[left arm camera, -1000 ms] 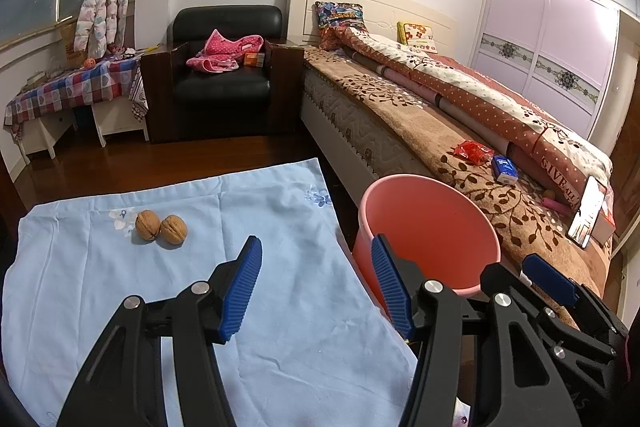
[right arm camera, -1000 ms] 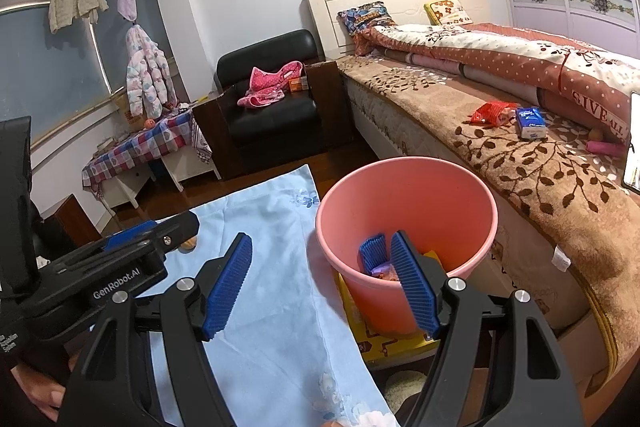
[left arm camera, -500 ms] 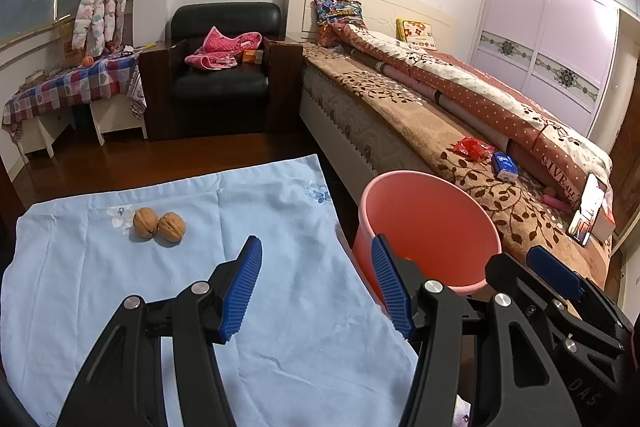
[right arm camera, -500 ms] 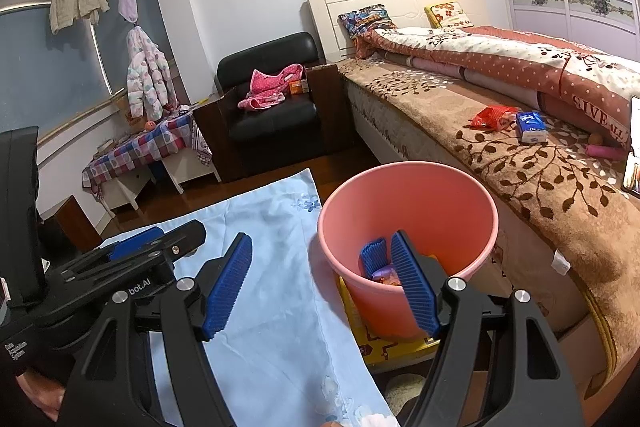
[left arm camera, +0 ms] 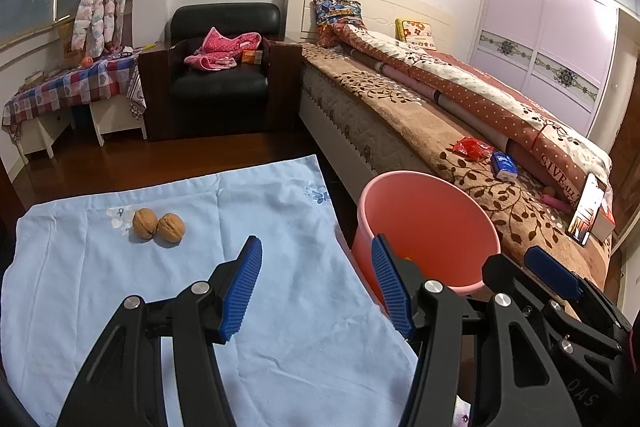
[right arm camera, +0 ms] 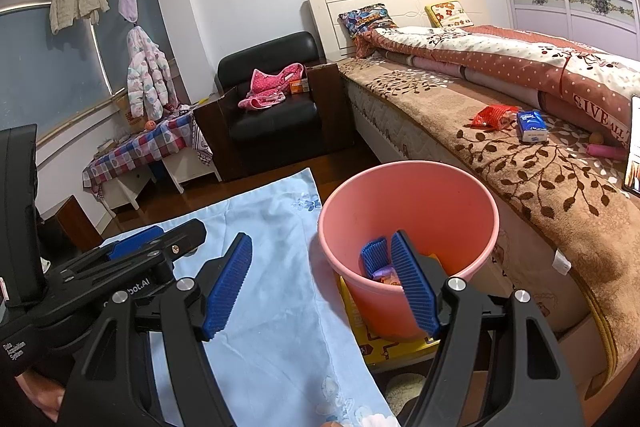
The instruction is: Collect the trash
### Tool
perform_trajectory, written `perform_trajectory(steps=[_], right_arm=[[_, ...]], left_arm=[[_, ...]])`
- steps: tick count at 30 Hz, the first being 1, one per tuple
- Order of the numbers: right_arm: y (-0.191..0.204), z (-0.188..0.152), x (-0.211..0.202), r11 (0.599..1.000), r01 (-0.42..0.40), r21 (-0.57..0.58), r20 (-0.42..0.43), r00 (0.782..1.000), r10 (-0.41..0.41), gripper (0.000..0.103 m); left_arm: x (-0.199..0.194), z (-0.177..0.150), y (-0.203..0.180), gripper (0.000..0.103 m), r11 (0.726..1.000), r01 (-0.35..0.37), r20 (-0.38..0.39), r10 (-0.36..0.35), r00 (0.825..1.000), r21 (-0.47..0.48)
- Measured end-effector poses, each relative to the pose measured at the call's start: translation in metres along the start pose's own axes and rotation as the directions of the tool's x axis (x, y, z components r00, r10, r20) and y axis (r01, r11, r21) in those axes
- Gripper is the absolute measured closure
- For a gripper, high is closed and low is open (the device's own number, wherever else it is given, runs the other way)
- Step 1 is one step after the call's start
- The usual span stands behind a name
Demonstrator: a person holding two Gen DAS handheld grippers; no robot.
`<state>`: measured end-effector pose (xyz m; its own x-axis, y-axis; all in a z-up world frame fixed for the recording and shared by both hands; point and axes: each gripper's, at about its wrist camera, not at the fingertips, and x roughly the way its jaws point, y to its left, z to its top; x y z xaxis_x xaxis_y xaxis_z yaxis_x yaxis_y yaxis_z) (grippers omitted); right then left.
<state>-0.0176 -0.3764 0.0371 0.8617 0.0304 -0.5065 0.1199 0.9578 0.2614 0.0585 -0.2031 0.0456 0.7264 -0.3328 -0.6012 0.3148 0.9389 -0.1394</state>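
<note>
A pink bucket [left arm camera: 430, 227] stands on the floor beside the bed, right of a light blue cloth [left arm camera: 160, 287]. In the right wrist view the bucket [right arm camera: 408, 203] holds wrappers and a blue object [right arm camera: 374, 253]. Two walnuts [left arm camera: 158, 225] lie on the cloth at its far left. My left gripper [left arm camera: 316, 287] is open and empty over the cloth's right part. My right gripper [right arm camera: 326, 287] is open and empty at the bucket's near left rim. It also shows in the left wrist view [left arm camera: 552, 279].
A bed [left arm camera: 420, 115] with a brown blanket carries a red wrapper [left arm camera: 472, 149], a blue tissue pack [left arm camera: 505, 165] and a phone [left arm camera: 586, 209]. A black armchair [left arm camera: 224, 75] and a checked table [left arm camera: 68, 87] stand at the back. A yellow box [right arm camera: 384, 343] lies under the bucket.
Both grippers have stayed open and nearly still. The views have drifted only slightly; the cloth, walnuts and bucket have not moved.
</note>
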Motion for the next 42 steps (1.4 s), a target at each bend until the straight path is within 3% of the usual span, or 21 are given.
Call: perform_trajectory(steps=[42], right_arm=[[0.0016, -0.0012, 0.0019, 1.000, 0.000, -0.003, -0.010, 1.000, 0.000, 0.031]], left_arm=[[-0.0007, 0.0007, -0.0018, 0.048, 1.000, 0.005, 0.000, -0.005, 1.000, 0.004]])
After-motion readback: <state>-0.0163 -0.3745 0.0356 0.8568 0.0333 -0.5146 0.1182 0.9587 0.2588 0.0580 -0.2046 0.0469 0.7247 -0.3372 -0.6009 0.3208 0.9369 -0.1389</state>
